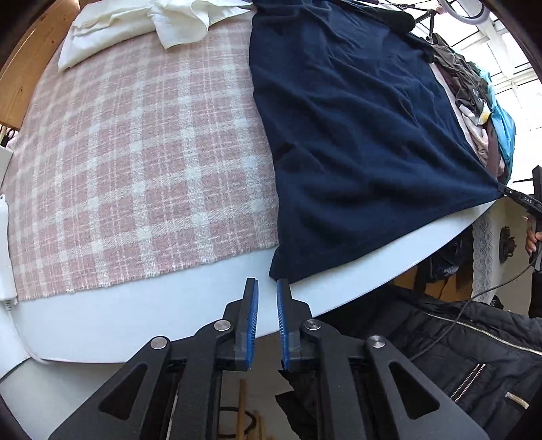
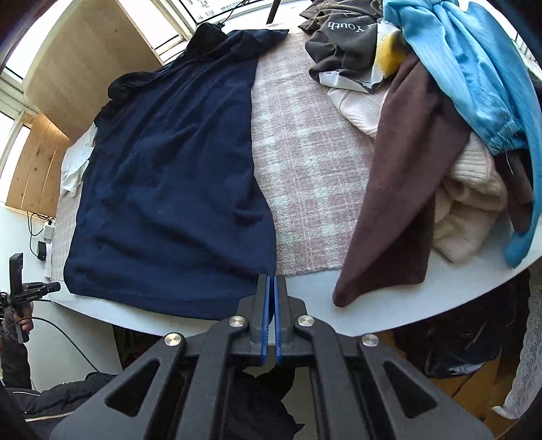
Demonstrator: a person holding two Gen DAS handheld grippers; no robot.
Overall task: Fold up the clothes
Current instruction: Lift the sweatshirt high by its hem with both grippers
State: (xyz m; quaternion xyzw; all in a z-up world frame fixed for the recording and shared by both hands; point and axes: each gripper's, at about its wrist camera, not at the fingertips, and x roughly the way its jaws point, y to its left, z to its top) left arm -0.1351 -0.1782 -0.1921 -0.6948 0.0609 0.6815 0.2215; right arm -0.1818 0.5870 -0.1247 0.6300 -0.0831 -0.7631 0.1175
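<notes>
I see navy shirt spread flat on checked blanket, hem hanging at table edge. Right gripper pinched closed on hem corner, fabric drawn taut. Left gripper parted slightly, holding nothing, fingertip just beside other hem corner. My judgement: cloth soft, light, limp; will sag and wrinkle, not slip. Grip at corners or hem seam. Unfolded pile sits right of shirt.

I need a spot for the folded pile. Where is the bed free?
Free: the plaid blanket between the navy garment and white cloth, and the strip between the navy garment and brown garment. Crowded: the clothes heap at the far right.
</notes>
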